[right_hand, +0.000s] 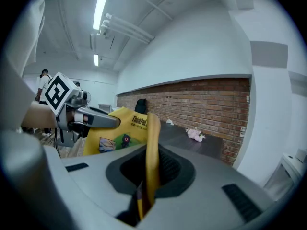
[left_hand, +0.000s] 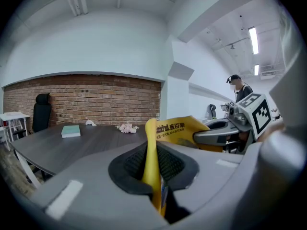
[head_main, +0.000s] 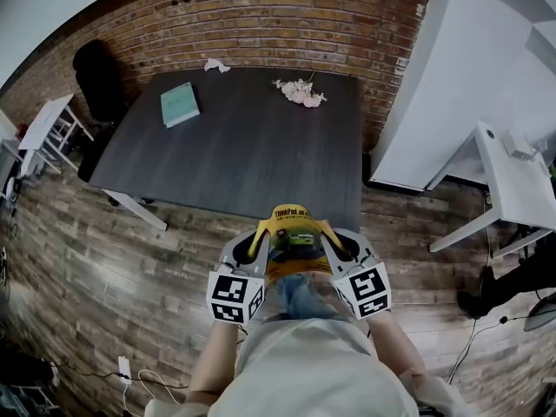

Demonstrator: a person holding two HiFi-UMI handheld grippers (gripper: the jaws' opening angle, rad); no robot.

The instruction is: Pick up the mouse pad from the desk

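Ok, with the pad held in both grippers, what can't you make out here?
- Mouse pad print: head view, too small; gripper views, partly covered by the opposite gripper.
- Pad's side edges: head view, covered by the left gripper and right gripper.
- White scrap on the desk: too small to identify.

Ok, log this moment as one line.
mouse pad: held off desk | left gripper: shut on its left edge | right gripper: shut on its right edge | on desk: book, pink flowers
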